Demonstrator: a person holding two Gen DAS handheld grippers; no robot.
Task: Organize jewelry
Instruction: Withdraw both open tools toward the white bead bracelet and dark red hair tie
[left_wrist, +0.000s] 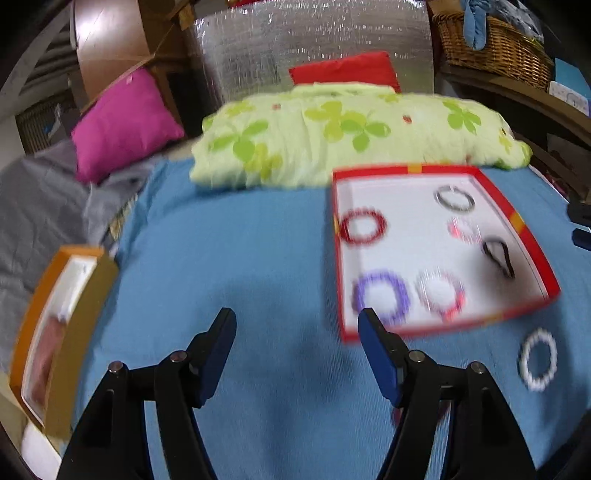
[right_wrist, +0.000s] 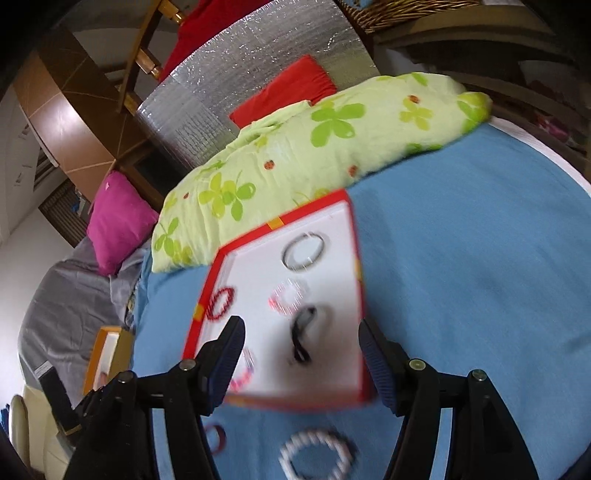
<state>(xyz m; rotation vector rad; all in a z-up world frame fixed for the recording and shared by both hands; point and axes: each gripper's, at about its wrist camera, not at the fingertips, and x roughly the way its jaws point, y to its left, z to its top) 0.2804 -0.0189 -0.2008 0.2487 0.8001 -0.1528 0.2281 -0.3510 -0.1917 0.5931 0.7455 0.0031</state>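
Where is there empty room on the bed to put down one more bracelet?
The widest bare patch of blue sheet lies between the orange box and the red tray, below the flowered pillow. Inside the tray, the white middle is free. The tray's right side is crowded with bracelets, and a white bracelet sits just outside it.

A flat red cardboard box with a white inside (left_wrist: 532, 240) (right_wrist: 214, 273) lies open on the bed; in it a dark red bead ring (left_wrist: 362, 226) lies at 9 o'clock; a purple bead ring (left_wrist: 381, 296) at 7; a black and silver ring (left_wrist: 455, 198) at 1; a thin black loop (left_wrist: 499, 256) at 4; a white bead ring (left_wrist: 538, 359) (right_wrist: 318, 456) lies flat outside the box.
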